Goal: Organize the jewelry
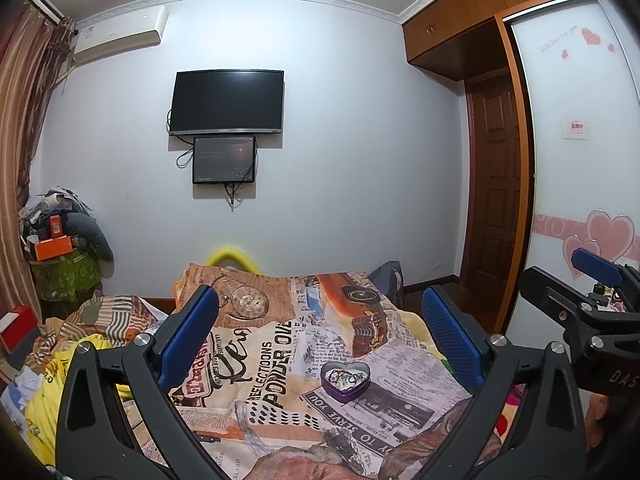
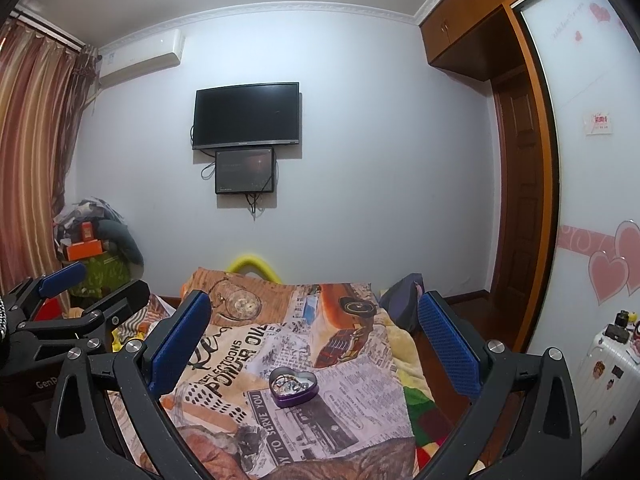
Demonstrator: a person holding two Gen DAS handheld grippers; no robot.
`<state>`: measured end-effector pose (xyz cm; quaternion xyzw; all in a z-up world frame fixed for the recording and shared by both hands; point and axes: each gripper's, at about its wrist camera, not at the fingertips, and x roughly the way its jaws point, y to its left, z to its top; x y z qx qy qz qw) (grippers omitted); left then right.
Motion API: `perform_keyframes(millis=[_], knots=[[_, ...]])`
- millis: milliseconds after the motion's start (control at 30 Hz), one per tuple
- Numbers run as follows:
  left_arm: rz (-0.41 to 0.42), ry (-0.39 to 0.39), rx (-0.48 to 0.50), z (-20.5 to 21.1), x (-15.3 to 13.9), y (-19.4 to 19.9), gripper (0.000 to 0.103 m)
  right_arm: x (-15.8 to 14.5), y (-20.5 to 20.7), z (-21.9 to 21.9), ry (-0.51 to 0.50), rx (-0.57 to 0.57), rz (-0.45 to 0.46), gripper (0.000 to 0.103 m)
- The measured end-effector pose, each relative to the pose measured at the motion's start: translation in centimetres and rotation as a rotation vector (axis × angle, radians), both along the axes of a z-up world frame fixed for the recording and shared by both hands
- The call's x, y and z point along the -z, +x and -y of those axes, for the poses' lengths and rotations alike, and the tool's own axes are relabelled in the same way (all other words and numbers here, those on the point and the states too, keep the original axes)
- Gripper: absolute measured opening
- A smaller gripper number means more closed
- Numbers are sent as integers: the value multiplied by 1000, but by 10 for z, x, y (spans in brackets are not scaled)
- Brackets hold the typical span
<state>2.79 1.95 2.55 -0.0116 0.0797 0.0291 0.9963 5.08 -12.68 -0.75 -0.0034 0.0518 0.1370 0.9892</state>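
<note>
heart tin (image 1: 345, 380) with jewelry sits on bedspread (image 1: 280, 344), ahead between both tongs, well apart. left tongs (image 1: 320, 344): tin at 1 o'clock. right tongs (image 2: 316, 344): tin at 11 o'clock, seemingly nearer. both wide open, empty.

Purple heart-shaped tin (image 1: 345, 381) — open, jewelry (image 1: 345, 377) inside — on bedspread.

A heart-shaped tin (image 1: 345, 381) rests on the newsprint-patterned bed (image 1: 280, 360).

jewelry pieces (image 2: 294, 385) in heart tin (image 2: 294, 398) too small to identify, blanket (image 1: 280, 360) cut off below
</note>
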Motion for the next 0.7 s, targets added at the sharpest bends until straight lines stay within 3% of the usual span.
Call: perform_keyframes(millis=[700], knots=[[-10,-26,18,-3,-3,3,102,0,1,1,1,3,-1,103]])
